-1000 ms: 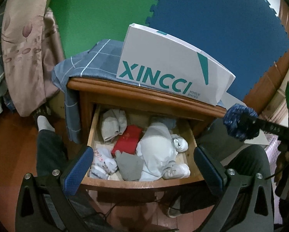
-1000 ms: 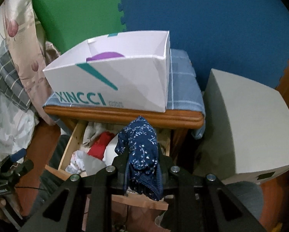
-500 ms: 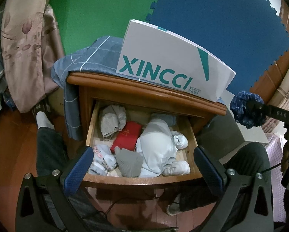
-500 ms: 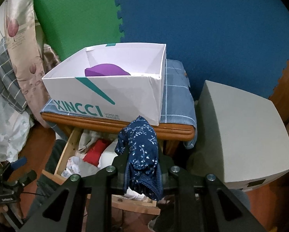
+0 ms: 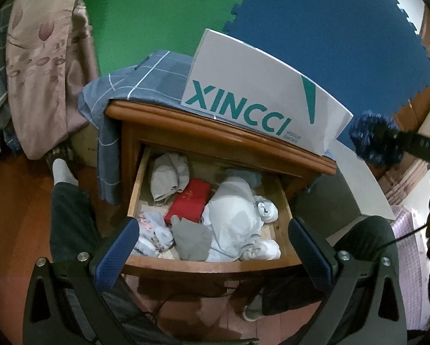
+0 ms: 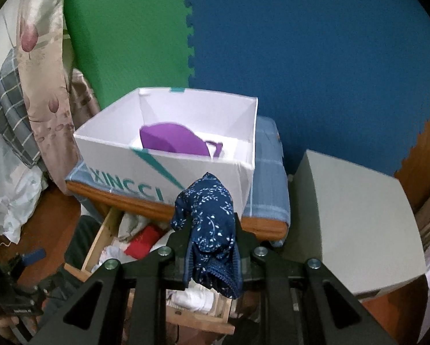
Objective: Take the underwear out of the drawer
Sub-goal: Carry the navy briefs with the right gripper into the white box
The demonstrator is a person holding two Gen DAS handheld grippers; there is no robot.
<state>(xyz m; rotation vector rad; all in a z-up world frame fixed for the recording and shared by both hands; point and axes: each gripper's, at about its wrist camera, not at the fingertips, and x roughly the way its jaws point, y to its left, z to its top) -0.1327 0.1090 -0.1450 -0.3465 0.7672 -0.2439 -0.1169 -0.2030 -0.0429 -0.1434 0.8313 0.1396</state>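
With the navy floral underwear (image 6: 210,224) pinched at lower centre, the right gripper (image 6: 212,244) looks due to drop it into the white box (image 6: 186,169) above, while the left gripper (image 5: 212,247) gapes wide and empty over the drawer (image 5: 212,264).

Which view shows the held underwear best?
Right wrist: the navy underwear sits centre frame, clamped in the right gripper, its floral print clear. Left wrist shows it only as a blurred bundle at the right edge.

Drawer (image 5: 206,264) found open from above, packed with clothes. White box (image 6: 186,169) open-topped; space above unobstructed. Grey box (image 6: 359,230) standing just beside nightstand (image 5: 215,141).
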